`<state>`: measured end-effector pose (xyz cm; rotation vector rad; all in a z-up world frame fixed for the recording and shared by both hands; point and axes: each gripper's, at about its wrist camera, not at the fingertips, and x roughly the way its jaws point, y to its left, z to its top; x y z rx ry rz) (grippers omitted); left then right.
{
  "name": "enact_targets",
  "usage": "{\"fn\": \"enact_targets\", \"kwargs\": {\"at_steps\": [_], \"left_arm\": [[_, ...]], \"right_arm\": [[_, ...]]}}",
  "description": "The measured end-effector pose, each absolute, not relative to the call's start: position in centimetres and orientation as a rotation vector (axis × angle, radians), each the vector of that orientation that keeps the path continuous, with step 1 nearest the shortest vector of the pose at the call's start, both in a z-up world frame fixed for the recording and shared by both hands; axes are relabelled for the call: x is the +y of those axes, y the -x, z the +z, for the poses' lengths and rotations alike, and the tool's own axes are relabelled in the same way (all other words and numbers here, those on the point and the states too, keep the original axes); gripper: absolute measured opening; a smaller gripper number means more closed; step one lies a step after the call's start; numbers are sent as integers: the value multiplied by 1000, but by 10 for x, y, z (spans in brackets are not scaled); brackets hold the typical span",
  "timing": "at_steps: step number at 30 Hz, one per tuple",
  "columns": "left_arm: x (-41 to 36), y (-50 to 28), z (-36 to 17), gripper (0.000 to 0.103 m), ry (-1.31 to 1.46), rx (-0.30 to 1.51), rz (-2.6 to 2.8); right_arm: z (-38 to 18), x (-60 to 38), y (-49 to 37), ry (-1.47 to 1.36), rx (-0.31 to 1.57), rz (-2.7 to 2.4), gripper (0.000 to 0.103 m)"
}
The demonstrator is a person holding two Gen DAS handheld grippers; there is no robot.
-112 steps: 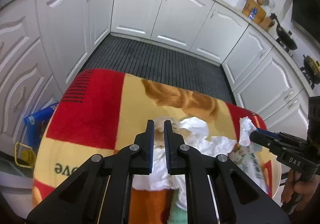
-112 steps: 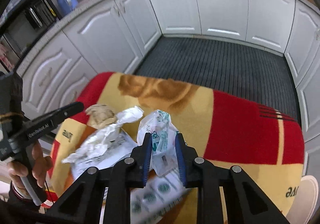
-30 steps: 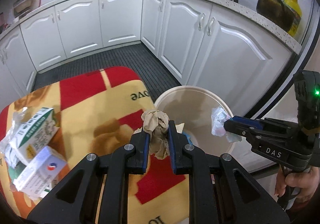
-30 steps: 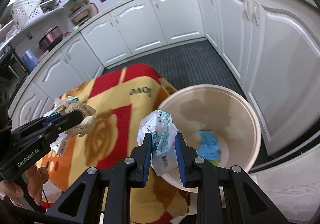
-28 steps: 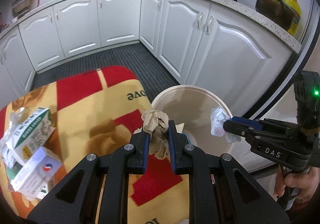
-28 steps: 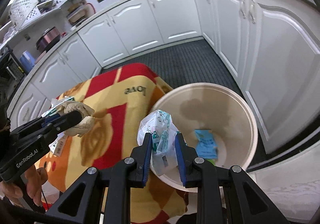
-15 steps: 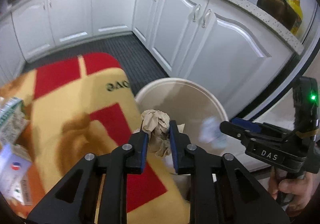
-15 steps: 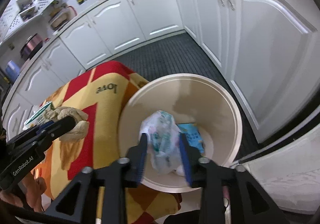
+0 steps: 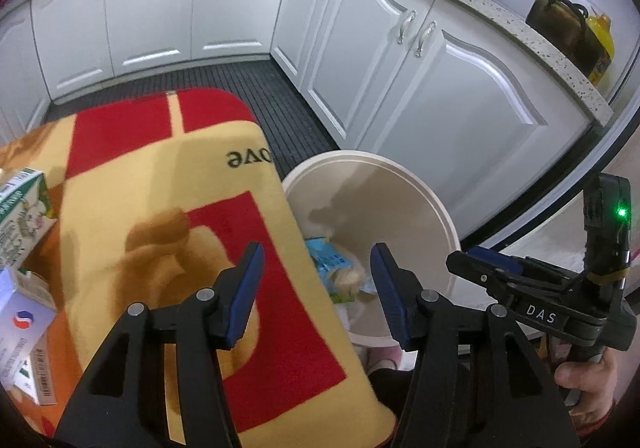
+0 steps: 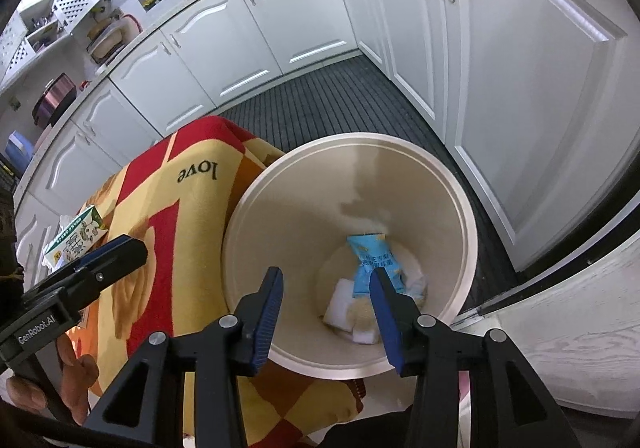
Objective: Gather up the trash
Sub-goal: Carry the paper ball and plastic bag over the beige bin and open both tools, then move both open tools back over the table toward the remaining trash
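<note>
a table draped in a red, yellow and orange fleece blanket [image 9: 168, 208] fills the left of the left wrist view, the word "love" printed near its far edge. on the blanket at the left, a green-and-white drink carton [image 9: 22, 212], and just below it a white box with a red-and-blue logo [image 9: 22, 332]. beside the table, a round cream plastic bin [image 10: 460, 216] stands on the dark ribbed floor mat [image 10: 332, 104], its rim right against the blanket's edge.
</note>
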<state>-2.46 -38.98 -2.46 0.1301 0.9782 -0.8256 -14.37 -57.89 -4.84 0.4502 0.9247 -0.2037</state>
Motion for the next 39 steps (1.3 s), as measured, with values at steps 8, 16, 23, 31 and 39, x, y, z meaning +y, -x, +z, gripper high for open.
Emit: {"fn": "enact_targets", "kwargs": {"at_steps": [8,16,23,31,39], "left_arm": [[-377,29,-17,54,-139,936,-786],[-353,28,-9,54,-147,901,-724],[-312,22,-2,54,-149,888,-656],[-232,-2,13,54,-122,895,-560],[-140,-60,28,60,-47,928,-407]], "right_arm": [[-44,-562,140,-423,927,-175,44],[-38,-543,136,-401,924,-151,46],[-36,-514,125,-373,935,-98,46],[-37,-462,99,-334,968,4,46],[-22,-406,63,-292,982,112,48]]}}
